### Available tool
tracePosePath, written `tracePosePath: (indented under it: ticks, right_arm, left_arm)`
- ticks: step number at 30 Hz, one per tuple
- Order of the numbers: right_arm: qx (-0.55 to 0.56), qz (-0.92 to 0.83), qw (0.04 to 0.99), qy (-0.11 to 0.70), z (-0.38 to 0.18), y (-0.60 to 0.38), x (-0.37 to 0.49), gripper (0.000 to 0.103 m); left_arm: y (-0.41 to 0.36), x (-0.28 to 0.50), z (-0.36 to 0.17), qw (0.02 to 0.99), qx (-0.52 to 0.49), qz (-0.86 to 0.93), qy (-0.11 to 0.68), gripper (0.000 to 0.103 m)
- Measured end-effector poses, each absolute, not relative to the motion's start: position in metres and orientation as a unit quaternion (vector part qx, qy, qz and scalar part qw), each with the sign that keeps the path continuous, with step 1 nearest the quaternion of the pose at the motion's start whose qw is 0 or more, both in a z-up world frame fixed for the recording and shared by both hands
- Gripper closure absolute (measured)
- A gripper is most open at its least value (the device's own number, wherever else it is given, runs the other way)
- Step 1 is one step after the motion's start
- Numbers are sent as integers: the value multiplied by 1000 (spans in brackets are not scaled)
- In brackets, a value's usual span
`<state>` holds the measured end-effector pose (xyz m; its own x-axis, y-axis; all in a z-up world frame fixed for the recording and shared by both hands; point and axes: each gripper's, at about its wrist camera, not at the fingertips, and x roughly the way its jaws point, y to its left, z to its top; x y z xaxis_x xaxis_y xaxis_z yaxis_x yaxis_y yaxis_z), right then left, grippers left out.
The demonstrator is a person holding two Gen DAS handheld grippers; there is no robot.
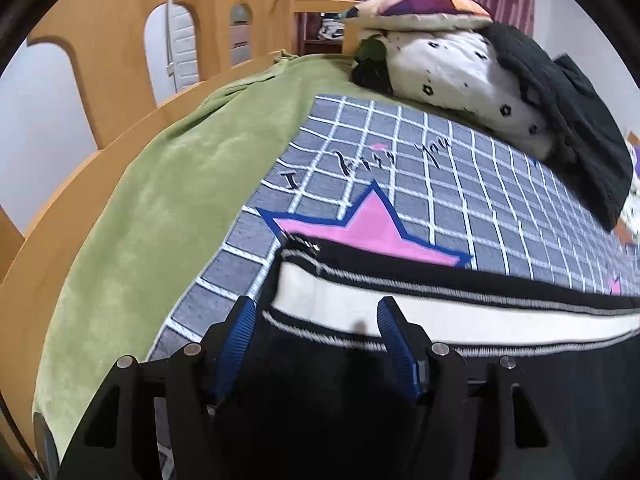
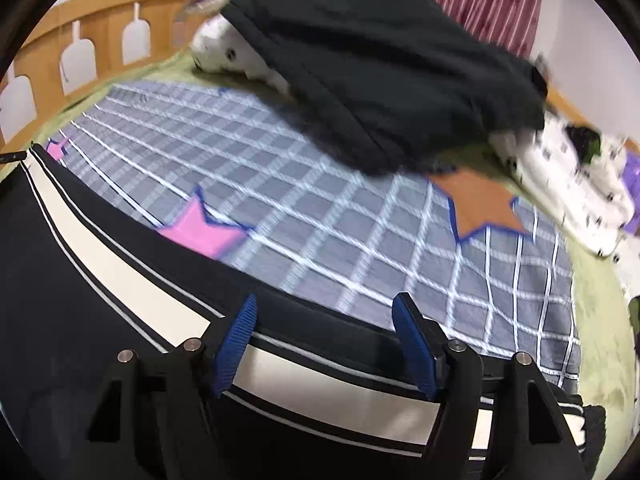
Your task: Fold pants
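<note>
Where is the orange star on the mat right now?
In the right wrist view, the orange star sits on the right of the grid mat, just below the black garment draped over the bedding.

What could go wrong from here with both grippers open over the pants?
1. The left gripper and right gripper both stand open above the pants; closing may catch only the top layer, so the fold drags unevenly.
2. The pants lie on a loose grid mat; a deep pinch could grab it too.
3. The dark garment heaped at the far end may crowd a forward fold.
</note>
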<state>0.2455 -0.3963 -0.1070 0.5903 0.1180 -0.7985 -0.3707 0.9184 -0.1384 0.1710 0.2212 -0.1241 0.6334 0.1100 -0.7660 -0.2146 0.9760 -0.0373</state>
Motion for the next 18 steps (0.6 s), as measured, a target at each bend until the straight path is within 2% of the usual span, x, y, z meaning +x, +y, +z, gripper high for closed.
tracePosePath:
  ticks: [4,5,6,7,8,9,10,13,16,18]
  right_arm:
    - [-161,163,838,495,-130,-411,270,32]
    - [-173,170,831,501,-138,-411,273,35]
    - [-184,177,829,498,-142,-408,273,46]
    - [-192,183,829,493,-142,-406,273,79]
    - [-197,188,827,491,-139,-402,272,92]
    - [-201,191,829,486,-136,-400,272,93]
    - [-210,188,836,471,-129,-396,269,102]
    - [-185,180,863,435,-116,-400,267,102]
    - [-184,168,853,459,-144,-400,274,101]
    - [-166,137,879,425,-135,-403,271,101]
  left_arm:
    - [214,170,-129,901,-45,98,420,42]
    - [213,169,-129,900,-46,99,421,42]
    - [214,169,-128,900,-50,100,422,42]
    - [215,169,-127,900,-55,100,422,42]
    - [217,168,-126,900,-59,99,421,42]
    - [218,167,-124,900,-65,97,419,42]
    - [218,166,-121,902,-72,91,415,42]
    - [216,173,-118,901,-81,86,417,42]
    - [205,181,-111,902,-77,79,418,42]
    - [198,178,-106,906,-66,69,413,42]
